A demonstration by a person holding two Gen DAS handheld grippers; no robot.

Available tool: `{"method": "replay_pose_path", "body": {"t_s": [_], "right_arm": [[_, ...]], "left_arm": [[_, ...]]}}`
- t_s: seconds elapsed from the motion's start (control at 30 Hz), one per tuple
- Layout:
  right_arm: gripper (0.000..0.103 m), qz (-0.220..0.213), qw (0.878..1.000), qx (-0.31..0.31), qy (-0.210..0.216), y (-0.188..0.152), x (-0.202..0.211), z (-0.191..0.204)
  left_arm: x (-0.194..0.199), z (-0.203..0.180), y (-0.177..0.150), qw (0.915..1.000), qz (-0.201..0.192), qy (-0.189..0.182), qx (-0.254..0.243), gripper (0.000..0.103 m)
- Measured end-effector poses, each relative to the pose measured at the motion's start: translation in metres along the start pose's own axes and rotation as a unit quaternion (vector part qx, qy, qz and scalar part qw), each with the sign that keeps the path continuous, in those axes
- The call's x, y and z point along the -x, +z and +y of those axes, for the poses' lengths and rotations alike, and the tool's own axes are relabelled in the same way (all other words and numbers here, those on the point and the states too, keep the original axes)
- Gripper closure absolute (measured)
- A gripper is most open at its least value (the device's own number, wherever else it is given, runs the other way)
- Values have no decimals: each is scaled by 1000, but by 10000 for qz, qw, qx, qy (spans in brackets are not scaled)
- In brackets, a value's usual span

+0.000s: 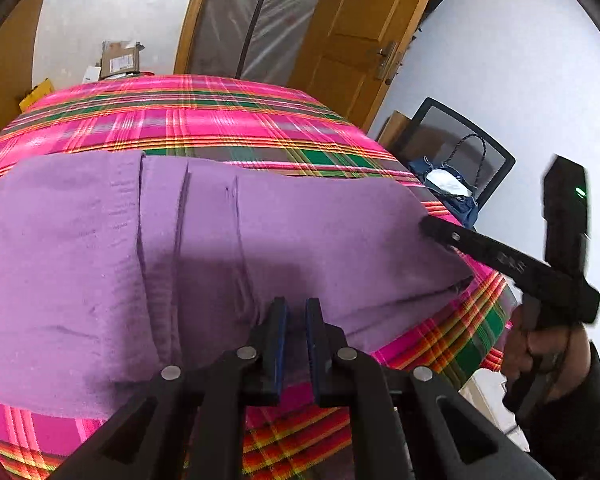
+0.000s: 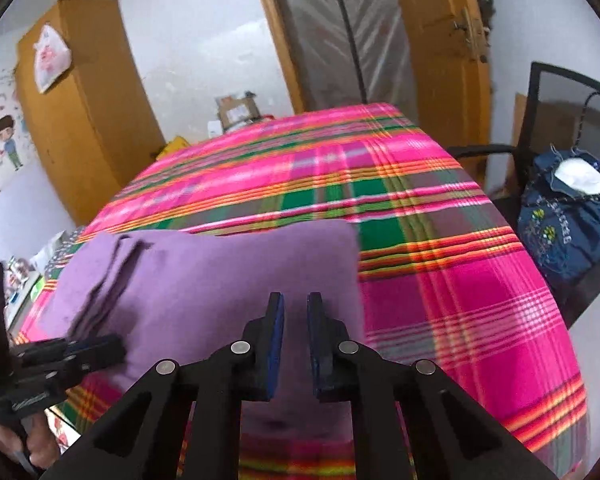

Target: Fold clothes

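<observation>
Between the narrowed jaws of the left gripper (image 1: 296,312), the near hem of the purple garment (image 1: 100,240) was gathered and appeared to be pinched. Ahead of the right gripper (image 2: 296,304), the same garment was spread in folds on the plaid cover (image 2: 460,300). Those jaws were drawn almost together over the cloth's right edge, but a grip could not be confirmed. If only the top layer were caught, the folds could be dragged apart.
</observation>
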State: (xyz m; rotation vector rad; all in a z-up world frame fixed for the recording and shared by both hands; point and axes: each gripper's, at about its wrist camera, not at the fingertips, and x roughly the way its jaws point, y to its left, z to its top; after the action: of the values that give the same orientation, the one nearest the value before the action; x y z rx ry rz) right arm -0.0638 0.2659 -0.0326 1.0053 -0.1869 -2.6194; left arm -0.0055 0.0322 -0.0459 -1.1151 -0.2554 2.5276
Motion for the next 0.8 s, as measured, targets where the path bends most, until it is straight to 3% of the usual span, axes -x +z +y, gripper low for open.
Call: {"method": "replay_pose_path", "body": {"t_s": [0.17, 0.33, 0.43, 0.6, 0.8], "right_arm": [[92, -42, 10000, 19, -7, 22, -7, -2], [94, 454, 9989, -138, -23, 40, -40, -9], [95, 488, 9985, -232, 109, 43, -42, -14], [91, 254, 9980, -517, 271, 36, -15, -29], [88, 270, 9968, -677, 328, 8, 12, -38]], "left_arm": [[-2, 3, -1, 9999, -19, -98, 19, 94], [-3, 3, 1, 9999, -11, -152, 38, 94], [-2, 4, 2, 9998, 8, -190, 40, 94], [-1, 3, 3, 9998, 29, -204, 5, 94], [0, 5, 2, 9996, 20, -268, 56, 94]]}}
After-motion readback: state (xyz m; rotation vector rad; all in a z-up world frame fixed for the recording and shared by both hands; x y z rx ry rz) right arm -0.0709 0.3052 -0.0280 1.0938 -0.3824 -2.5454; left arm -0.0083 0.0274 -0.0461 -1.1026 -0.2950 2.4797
